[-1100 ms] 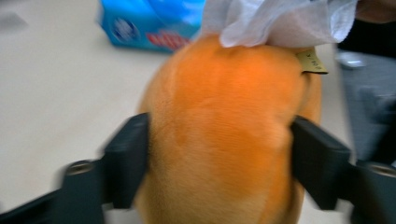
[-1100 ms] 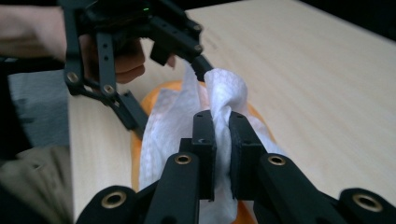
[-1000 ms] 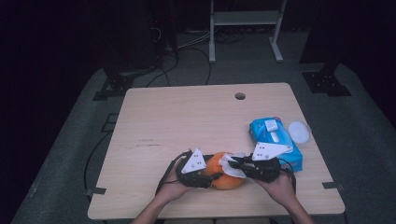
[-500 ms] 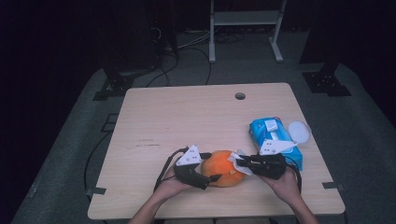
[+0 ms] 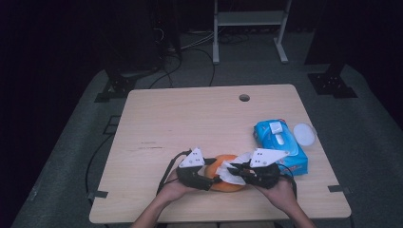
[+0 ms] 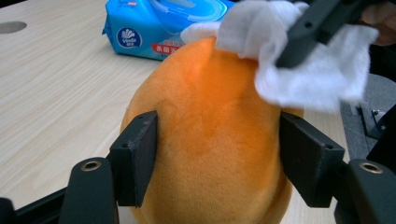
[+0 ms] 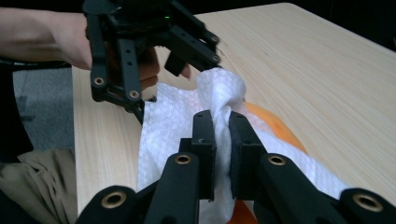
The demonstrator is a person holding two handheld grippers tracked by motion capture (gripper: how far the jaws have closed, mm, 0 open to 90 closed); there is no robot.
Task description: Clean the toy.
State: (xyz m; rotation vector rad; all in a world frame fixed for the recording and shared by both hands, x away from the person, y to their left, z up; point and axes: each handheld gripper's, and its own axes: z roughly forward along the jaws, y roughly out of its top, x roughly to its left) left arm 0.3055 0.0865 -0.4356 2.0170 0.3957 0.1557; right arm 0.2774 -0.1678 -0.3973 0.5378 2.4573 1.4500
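An orange plush toy (image 5: 227, 185) lies near the table's front edge. My left gripper (image 5: 214, 180) comes at it from the left. In the left gripper view the two pads (image 6: 140, 158) press on the toy's (image 6: 210, 140) sides. These jaws have just been closing, with the toy between them. My right gripper (image 5: 236, 171) is shut on a bunched white wipe (image 5: 231, 168) and holds it on top of the toy. The right gripper view shows the wipe (image 7: 173, 121) pinched between the jaws (image 7: 223, 126), with the orange toy (image 7: 275, 126) under it.
A blue pack of wet wipes (image 5: 280, 145) lies just right of the right hand, with a round white lid (image 5: 304, 134) beside it. The wooden table (image 5: 190, 123) has a cable hole (image 5: 244, 98) at the back. Dark stands and cables stand beyond the far edge.
The right gripper with the wipe slid right over the toy, then came back left. The left gripper shifted slightly at the toy's side. The toy stayed in place.
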